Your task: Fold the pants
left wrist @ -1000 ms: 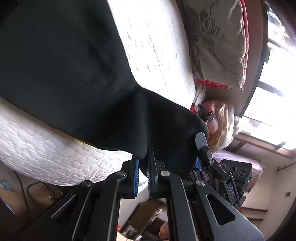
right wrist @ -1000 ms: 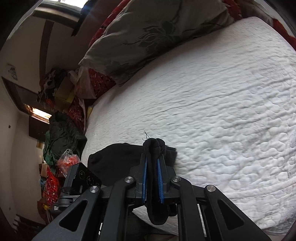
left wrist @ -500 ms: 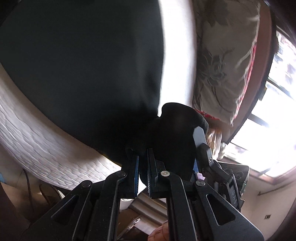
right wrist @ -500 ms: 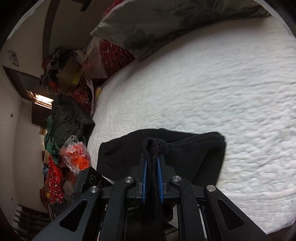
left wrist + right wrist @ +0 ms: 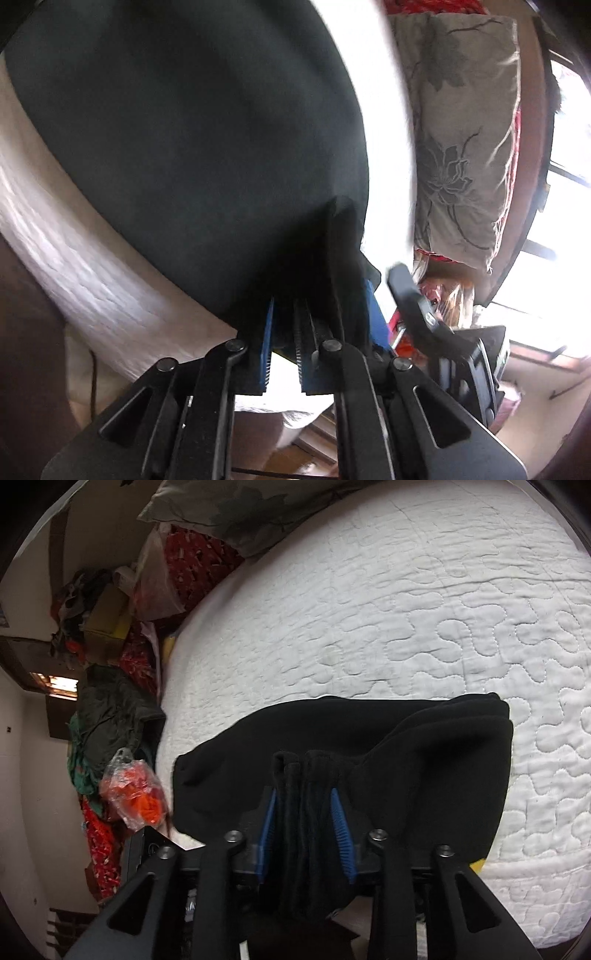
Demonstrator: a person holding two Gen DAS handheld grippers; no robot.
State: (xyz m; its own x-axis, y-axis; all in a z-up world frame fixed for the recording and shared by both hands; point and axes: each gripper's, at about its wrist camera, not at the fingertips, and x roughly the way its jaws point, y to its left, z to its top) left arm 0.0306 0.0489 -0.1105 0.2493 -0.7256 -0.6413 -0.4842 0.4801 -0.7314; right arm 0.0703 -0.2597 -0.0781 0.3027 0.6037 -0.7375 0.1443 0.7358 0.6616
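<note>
— Black fleece, that's the pants [image 5: 424,768]?

— Yes. In the right wrist view they lie folded on the white quilted bed cover [image 5: 406,609], filling the lower middle of the frame, with layered edges stacked at the right end of the bundle.

— And the right gripper [image 5: 304,830]?

— Its blue-padded jaws stand spread apart, a bunched fold of the cloth lying loose between them.

— The left gripper [image 5: 284,332]?

— In the left wrist view, the pants [image 5: 184,147] spread across the upper left and centre. The jaws sit with a narrow gap; dark cloth drapes over the tips, and I cannot tell whether any is pinched.

— Anything else?

— A grey floral pillow [image 5: 465,129] at the right of that frame, beside a bright window [image 5: 561,258]. In the right view, an orange plastic bag [image 5: 136,797] at the lower left, beside the bed.
</note>
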